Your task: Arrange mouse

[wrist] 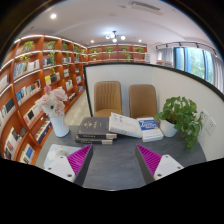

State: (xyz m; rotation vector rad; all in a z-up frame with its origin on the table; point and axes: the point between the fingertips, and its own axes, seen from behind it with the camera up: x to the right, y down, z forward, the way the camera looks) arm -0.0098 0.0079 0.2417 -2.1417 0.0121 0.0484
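My gripper (112,162) is open and holds nothing. Its two magenta pads (80,158) stand wide apart over a bare stretch of the grey table (112,165). No mouse shows in the gripper view. A stack of books (96,127) lies on the table beyond the fingers.
An open booklet (126,124) and another book (151,129) lie beside the stack. A white vase with flowers (58,120) stands at the left, a potted plant (183,118) at the right. Two tan chairs (108,97) sit behind the table. Bookshelves (35,85) line the left wall.
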